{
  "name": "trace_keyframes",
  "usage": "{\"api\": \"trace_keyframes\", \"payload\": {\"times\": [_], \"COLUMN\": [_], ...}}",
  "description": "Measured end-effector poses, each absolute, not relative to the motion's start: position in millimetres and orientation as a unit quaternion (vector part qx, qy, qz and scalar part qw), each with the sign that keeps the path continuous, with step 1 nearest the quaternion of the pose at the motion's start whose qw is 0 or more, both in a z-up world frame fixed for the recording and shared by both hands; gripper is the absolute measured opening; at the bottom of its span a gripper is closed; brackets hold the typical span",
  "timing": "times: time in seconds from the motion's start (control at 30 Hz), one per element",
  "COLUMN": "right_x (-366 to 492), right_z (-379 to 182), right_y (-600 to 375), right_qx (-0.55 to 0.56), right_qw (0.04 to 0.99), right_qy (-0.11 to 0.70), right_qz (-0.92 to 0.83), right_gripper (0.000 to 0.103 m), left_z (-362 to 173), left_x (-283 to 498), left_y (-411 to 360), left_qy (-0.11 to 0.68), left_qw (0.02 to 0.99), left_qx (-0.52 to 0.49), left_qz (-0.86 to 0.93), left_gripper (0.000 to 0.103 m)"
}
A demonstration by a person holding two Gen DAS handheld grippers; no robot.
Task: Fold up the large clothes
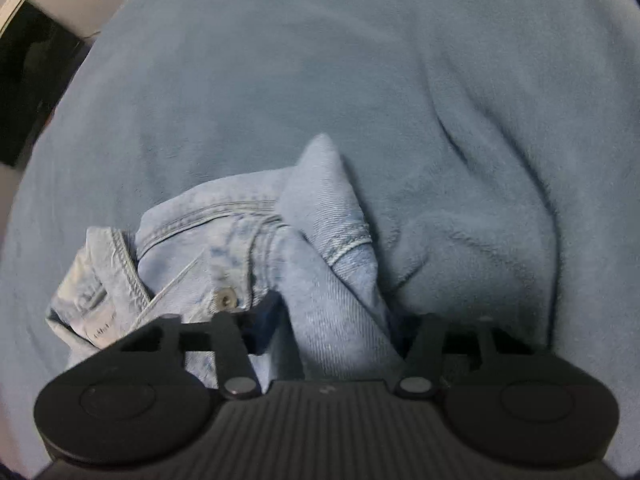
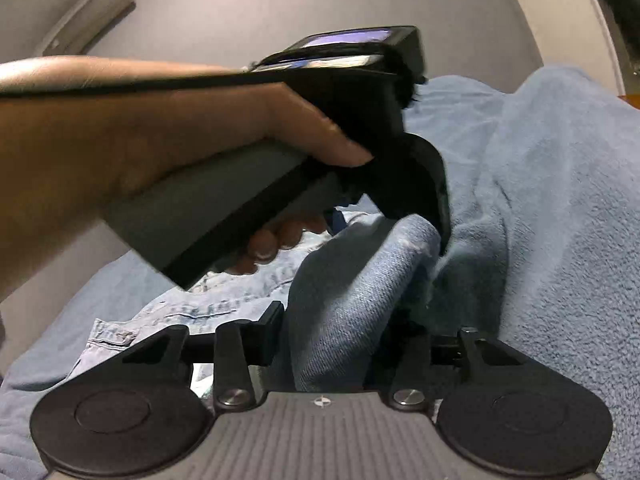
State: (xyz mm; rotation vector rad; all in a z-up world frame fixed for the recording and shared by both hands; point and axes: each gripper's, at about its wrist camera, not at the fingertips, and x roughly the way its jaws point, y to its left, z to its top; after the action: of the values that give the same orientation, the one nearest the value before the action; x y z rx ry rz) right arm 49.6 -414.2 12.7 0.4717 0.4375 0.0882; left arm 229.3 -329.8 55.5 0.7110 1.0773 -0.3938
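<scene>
A light blue pair of denim jeans [image 1: 224,248] lies bunched on a blue fleece blanket [image 1: 320,60]. My left gripper [image 1: 328,332] is shut on a thick fold of the denim that rises between its jaws. My right gripper [image 2: 332,336] is shut on another fold of the same jeans [image 2: 344,292]. In the right wrist view the left gripper's body [image 2: 360,128] and the hand that holds it sit just ahead, pinching the same ridge of denim. The waistband with its metal button [image 1: 226,299] shows left of the held fold.
The blue blanket [image 2: 540,200] covers the whole surface and is rumpled into deep folds at the right. A pale wall [image 2: 240,8] and a white frame [image 2: 560,20] stand behind. A dark opening [image 1: 28,80] lies past the blanket's left edge.
</scene>
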Motion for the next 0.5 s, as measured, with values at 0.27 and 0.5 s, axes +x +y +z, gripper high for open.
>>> {"api": "trace_keyframes", "payload": {"times": [0.27, 0.5], "right_x": [25, 22], "right_z": [47, 89], "right_y": [-390, -330], "right_qx": [0.167, 0.106], "right_qw": [0.967, 0.967], "right_qy": [0.146, 0.135], "right_qz": [0.123, 0.188], "right_gripper": [0.033, 0.023], "left_z": [136, 177], "left_x": [220, 187], "left_y": [-207, -58], "left_qy": [0.453, 0.375], "left_qw": [0.857, 0.896], "left_qx": [0.094, -0.073], "left_qz": [-0.228, -0.227], "left_gripper": [0.022, 0.016]}}
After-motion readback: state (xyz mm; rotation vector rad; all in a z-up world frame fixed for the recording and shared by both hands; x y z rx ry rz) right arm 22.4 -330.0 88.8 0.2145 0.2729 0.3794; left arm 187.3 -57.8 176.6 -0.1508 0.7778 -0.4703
